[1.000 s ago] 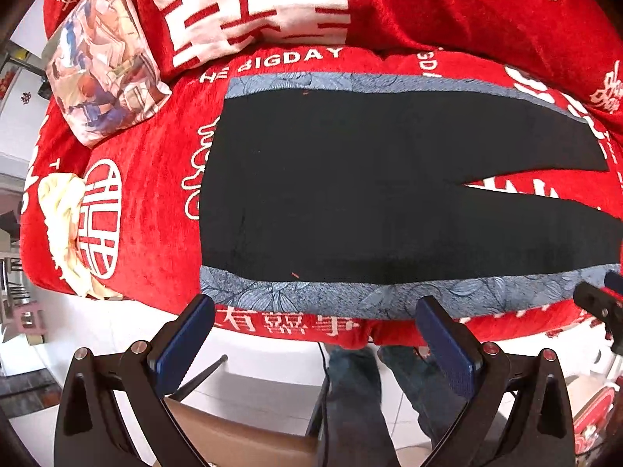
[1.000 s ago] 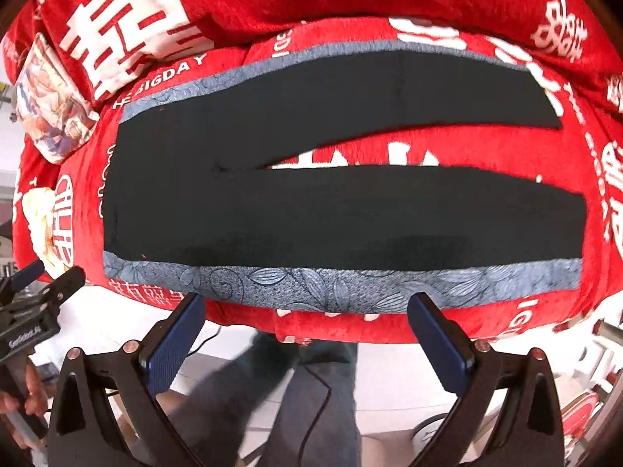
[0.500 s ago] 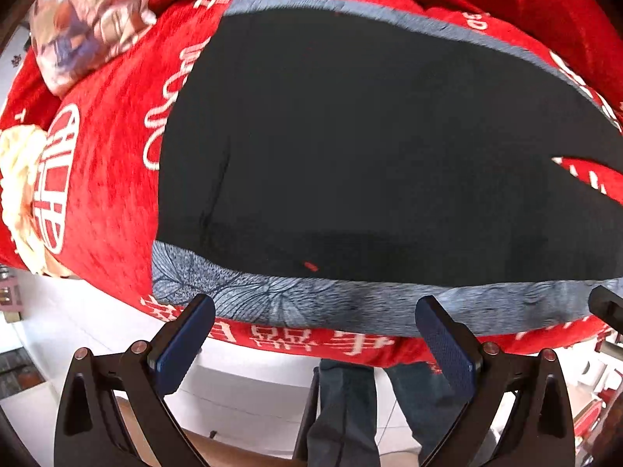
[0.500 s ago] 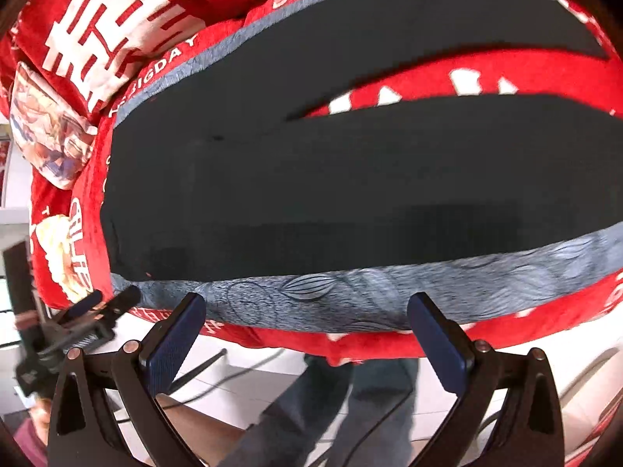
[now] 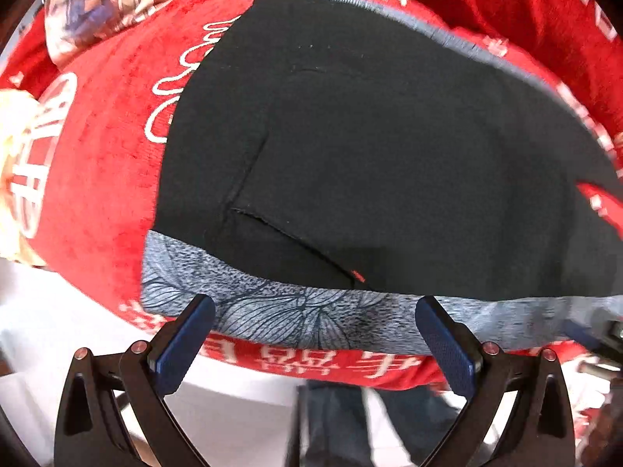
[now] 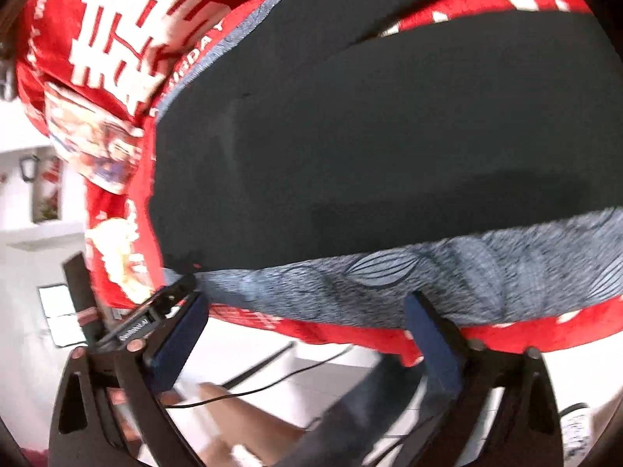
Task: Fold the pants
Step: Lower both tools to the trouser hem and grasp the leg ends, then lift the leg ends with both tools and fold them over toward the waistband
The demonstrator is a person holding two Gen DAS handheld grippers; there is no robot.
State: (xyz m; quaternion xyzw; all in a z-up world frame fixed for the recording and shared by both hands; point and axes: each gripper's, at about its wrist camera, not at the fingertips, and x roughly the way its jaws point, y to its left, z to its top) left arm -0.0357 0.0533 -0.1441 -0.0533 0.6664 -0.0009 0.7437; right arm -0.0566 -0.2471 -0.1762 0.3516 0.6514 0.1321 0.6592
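Black pants [image 5: 389,155] with a grey leaf-print side stripe [image 5: 296,315] lie flat on a red blanket [image 5: 101,194], waist to the left and legs running right. My left gripper [image 5: 314,306] is open just over the stripe at the near edge, close to the waist corner, with nothing pinched. Farther along the same stripe [image 6: 428,280], my right gripper [image 6: 307,300] has its jaws closing, still wide. Its pads reach the stripe's edge and do not press the cloth. The two legs [image 6: 428,97] split apart toward the upper right of the right wrist view.
A printed cushion [image 5: 105,0] lies beyond the waist and a cream cloth [image 5: 11,136] at the blanket's left edge. Below the bed edge are the person's jeans-clad legs [image 5: 350,420], white floor and a thin black cable [image 6: 272,385].
Both grippers have dropped toward the near edge of the pants, which now fill both views. The right gripper's fingers have drawn slightly closer together.
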